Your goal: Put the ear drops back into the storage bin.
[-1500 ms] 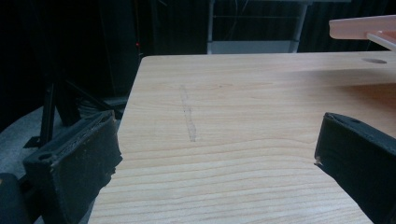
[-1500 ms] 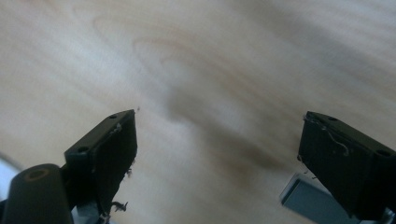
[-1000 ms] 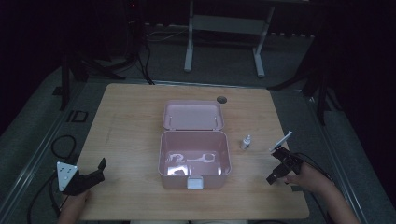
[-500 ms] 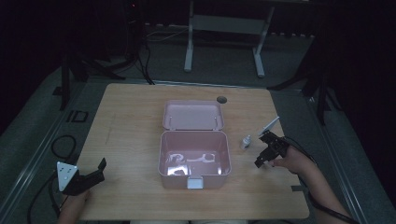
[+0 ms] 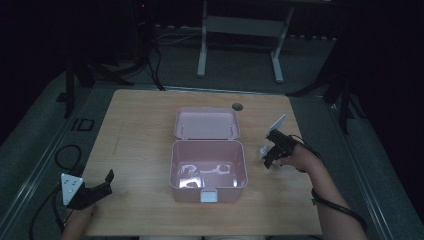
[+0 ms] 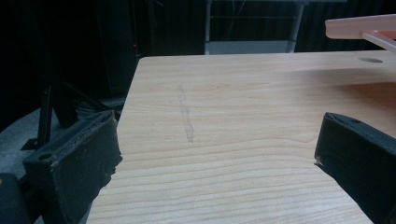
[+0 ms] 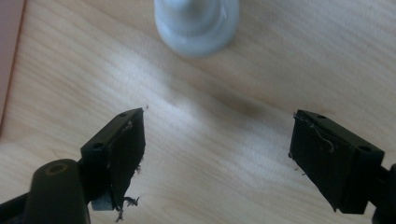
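An open pink box [image 5: 209, 186] stands mid-table with its lid [image 5: 206, 123] laid back behind it; pale white items [image 5: 205, 169] lie inside. A small white object [image 5: 263, 149] stands on the wood just right of the box. My right gripper [image 5: 268, 157] hovers right at it, jaws open. In the right gripper view the white object [image 7: 197, 23] sits just beyond the open right gripper [image 7: 217, 149], with nothing between the jaws. My left gripper [image 5: 102, 182] rests open near the front left corner. The left gripper view has that gripper [image 6: 219, 144] open over bare wood.
The wooden table [image 5: 140, 130] has a round hole [image 5: 237, 106] near its far edge. The box's pink wall [image 7: 9, 56] shows at the left of the right gripper view. Cables lie on the floor left of the table. A metal stand [image 5: 240, 30] is beyond it.
My right gripper has moved left and away from the table's front edge, up to the small white object. The left gripper has stayed put.
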A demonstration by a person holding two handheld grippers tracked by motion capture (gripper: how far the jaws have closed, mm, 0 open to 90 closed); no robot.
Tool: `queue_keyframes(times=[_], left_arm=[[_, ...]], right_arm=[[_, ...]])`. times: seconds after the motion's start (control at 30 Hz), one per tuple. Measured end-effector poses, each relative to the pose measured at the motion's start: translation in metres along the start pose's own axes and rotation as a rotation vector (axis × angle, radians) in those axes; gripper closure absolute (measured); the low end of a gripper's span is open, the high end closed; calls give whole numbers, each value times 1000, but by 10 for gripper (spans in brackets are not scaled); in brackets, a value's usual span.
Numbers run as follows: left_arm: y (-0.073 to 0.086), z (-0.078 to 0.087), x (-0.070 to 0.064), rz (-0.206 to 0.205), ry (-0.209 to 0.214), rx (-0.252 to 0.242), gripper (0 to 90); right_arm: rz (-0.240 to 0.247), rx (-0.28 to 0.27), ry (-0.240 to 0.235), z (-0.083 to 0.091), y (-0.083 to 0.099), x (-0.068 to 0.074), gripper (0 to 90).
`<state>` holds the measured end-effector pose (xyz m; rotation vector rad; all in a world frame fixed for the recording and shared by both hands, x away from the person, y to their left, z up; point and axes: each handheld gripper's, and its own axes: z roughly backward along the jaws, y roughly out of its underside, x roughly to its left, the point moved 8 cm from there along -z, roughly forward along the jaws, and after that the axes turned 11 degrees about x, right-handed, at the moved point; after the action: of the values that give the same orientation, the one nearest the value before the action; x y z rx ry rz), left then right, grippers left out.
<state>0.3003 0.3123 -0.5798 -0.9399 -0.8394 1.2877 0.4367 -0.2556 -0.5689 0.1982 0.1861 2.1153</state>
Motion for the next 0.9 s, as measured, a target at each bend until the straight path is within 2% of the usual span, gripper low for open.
queue_keyframes(times=[0.37, 0.63, 0.73, 0.9], left_arm=[[0, 0, 0, -3, 3, 0, 4], [0, 0, -1, -5, 6, -1, 3], [0, 0, -1, -4, 5, -1, 3], [0, 0, -1, -5, 6, -1, 4]], right_arm=[[8, -8, 9, 9, -28, 6, 195], [26, 15, 22, 4, -42, 10, 232], [32, 14, 50, 3, -46, 8, 262], [39, 21, 51, 2, -50, 8, 339]])
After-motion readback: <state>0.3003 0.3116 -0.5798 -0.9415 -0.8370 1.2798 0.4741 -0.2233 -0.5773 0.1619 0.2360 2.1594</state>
